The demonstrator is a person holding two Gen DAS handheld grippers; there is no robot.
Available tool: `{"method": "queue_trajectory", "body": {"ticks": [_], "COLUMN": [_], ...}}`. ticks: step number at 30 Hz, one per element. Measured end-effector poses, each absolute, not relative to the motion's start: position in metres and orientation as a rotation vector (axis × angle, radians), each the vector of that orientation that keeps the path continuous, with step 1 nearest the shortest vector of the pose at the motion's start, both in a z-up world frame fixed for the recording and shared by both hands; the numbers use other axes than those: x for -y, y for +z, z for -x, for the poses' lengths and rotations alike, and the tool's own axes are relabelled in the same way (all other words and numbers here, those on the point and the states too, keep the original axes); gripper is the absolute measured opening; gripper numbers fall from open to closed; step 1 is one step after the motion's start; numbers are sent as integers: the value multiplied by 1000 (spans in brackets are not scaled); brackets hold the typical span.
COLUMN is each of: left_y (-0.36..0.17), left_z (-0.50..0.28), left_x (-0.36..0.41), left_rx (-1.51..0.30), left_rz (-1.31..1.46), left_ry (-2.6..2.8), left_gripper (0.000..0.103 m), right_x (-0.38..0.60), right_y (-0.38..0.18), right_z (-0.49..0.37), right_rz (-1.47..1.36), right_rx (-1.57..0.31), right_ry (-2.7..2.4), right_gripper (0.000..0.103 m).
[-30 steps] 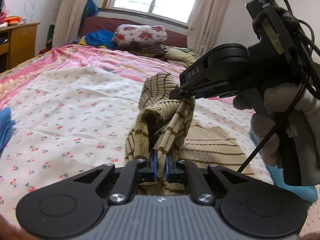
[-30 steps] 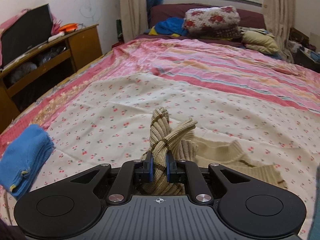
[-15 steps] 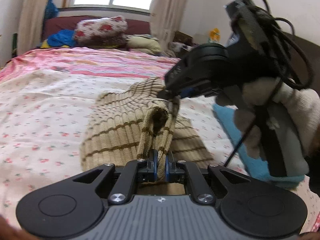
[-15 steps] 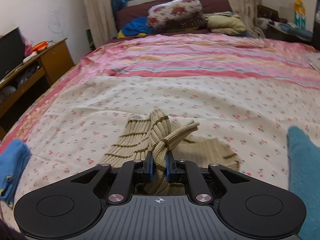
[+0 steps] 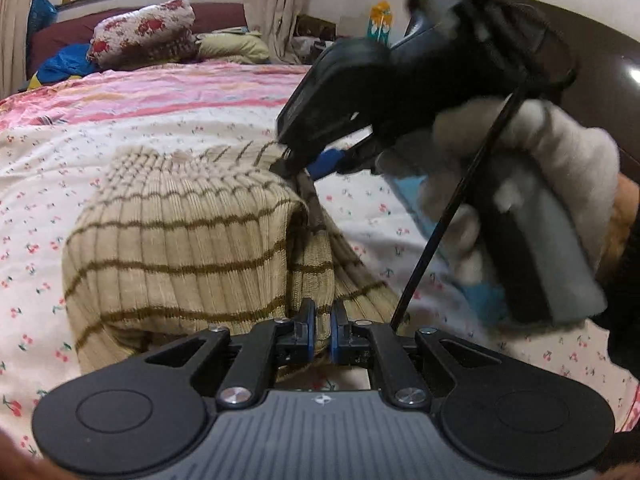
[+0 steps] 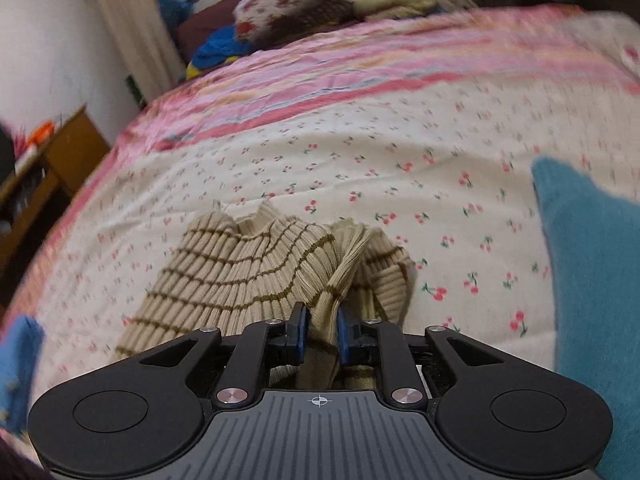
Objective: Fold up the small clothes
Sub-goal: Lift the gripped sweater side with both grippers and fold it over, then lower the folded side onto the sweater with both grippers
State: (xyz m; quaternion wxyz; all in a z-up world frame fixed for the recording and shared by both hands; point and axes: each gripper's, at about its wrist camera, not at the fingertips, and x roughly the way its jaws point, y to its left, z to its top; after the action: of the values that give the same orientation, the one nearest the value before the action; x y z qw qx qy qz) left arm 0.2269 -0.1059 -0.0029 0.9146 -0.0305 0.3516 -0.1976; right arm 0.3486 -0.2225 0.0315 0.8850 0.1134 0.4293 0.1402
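Note:
A beige ribbed knit garment with brown stripes lies folded over on the cherry-print bedspread. My left gripper is shut on a bunched edge of it, low over the bed. My right gripper is shut on another bunched edge of the same garment. In the left wrist view the right gripper sits just beyond and right of the left one, held by a gloved hand.
A folded teal garment lies on the bed to the right, and a folded blue one at the far left. Pillows and bedding are piled at the headboard. A wooden desk stands left of the bed.
Both grippers have carried the garment's edge over to the right and down, so the raised bunch now lies folded flat on the bed. Both views have swung to the right.

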Motion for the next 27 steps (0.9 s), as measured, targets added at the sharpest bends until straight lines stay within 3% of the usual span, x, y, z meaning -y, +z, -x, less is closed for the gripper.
{"method": "queue_trajectory", "body": {"ticks": [3, 7, 12, 13, 16, 22, 27], "left_y": [-4, -4, -8, -8, -3, 12, 5], "left_z": [-230, -229, -225, -225, -225, -220, -224], "left_x": [102, 109, 110, 111, 110, 110, 116], "left_rx": [-730, -721, -724, -726, -721, -677, -745], "left_rz": [72, 38, 33, 32, 33, 59, 95], "left_ry": [-411, -416, -411, -411, -412, -442, -483], "left_gripper": [14, 14, 15, 15, 15, 15, 15], "right_x": [232, 232, 218, 215, 203, 226, 224], "right_y": [37, 41, 33, 31, 37, 46, 23], "right_z": [-345, -342, -346, -346, -344, -348, -351], "right_rz": [-286, -326, -273, -265, -172, -219, -141], "right_rx": [-886, -903, -945, -946, -911, -865, -909], "right_ry": [320, 391, 374, 367, 339, 328, 274], "right_gripper": [20, 39, 42, 42, 14, 10, 12]}}
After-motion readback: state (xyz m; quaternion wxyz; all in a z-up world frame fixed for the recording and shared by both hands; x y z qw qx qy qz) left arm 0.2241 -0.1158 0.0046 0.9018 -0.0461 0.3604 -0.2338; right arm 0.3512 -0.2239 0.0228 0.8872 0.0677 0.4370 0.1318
